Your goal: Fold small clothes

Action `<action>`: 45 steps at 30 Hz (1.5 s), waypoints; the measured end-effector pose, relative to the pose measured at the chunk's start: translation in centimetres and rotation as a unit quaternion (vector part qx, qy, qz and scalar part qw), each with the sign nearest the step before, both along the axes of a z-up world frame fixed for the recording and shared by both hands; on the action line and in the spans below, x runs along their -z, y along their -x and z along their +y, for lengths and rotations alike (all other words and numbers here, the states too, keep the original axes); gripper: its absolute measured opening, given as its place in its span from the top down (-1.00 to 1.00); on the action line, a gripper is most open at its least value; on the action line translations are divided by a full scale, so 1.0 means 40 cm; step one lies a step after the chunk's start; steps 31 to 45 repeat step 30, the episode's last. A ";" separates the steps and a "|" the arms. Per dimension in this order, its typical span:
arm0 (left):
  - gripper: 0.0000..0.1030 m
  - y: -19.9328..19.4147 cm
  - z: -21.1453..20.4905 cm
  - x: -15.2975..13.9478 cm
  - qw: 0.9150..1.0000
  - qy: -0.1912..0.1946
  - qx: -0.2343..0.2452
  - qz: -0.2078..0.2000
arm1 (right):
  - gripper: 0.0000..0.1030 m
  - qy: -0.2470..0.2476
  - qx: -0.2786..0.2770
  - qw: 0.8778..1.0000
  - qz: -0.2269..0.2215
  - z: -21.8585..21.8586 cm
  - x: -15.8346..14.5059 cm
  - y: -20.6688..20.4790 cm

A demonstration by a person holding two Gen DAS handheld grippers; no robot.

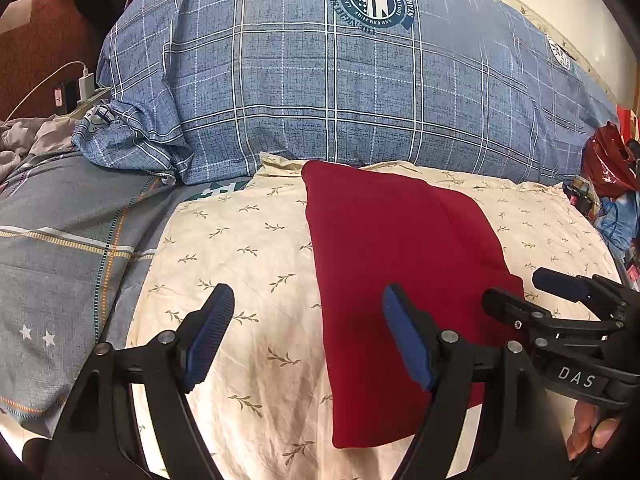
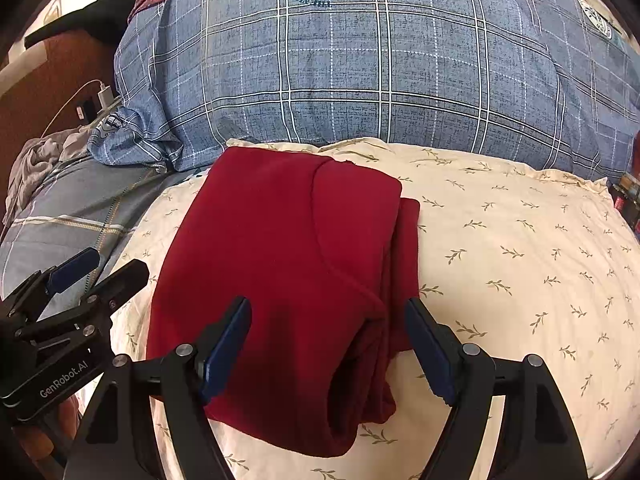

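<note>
A dark red garment (image 1: 400, 264) lies folded into a long rectangle on a cream pillow with a leaf print (image 1: 248, 264). In the right wrist view the garment (image 2: 280, 264) shows stacked layers along its right edge. My left gripper (image 1: 308, 312) is open and empty, just above the garment's left edge. My right gripper (image 2: 328, 320) is open and empty, hovering over the garment's near end. Each gripper shows in the other's view: the right gripper (image 1: 520, 292) at the garment's right side, the left gripper (image 2: 100, 268) at its left side.
A large blue plaid duvet (image 1: 340, 80) is piled behind the pillow. A grey plaid sheet (image 1: 60, 248) lies to the left. A charger and cable (image 1: 86, 84) sit at the far left by a wooden headboard. A red plastic bag (image 1: 608, 160) and clutter lie at the right.
</note>
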State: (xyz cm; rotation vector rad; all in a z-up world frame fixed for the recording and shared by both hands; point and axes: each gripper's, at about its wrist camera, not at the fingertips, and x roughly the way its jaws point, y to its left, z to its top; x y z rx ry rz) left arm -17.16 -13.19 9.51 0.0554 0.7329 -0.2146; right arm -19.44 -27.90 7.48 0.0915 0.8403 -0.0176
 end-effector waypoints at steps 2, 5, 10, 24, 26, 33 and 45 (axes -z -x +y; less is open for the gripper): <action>-0.49 0.000 0.001 0.001 1.000 0.001 -0.001 0.001 | -0.55 0.001 -0.001 1.000 0.001 0.002 0.001 0.001; -0.49 -0.001 0.003 0.000 1.000 0.001 -0.002 0.001 | -0.55 0.001 -0.002 1.000 0.002 0.004 0.003 0.000; -0.49 -0.003 0.003 0.002 1.000 0.002 -0.002 0.003 | -0.55 0.001 -0.002 1.000 0.003 0.006 0.004 -0.001; -0.49 0.004 0.005 0.007 1.000 0.010 0.012 -0.007 | -0.55 0.003 -0.008 1.000 0.006 0.018 0.014 -0.008; -0.49 -0.004 0.016 0.009 1.000 0.013 0.012 -0.003 | -0.55 0.002 -0.005 1.000 0.005 0.014 0.015 -0.010; -0.48 -0.051 0.084 0.019 0.999 0.028 -0.016 0.020 | -0.55 0.014 0.007 1.000 -0.004 -0.031 0.006 -0.020; -0.48 -0.051 0.084 0.019 0.999 0.028 -0.016 0.020 | -0.55 0.014 0.007 1.000 -0.004 -0.031 0.006 -0.020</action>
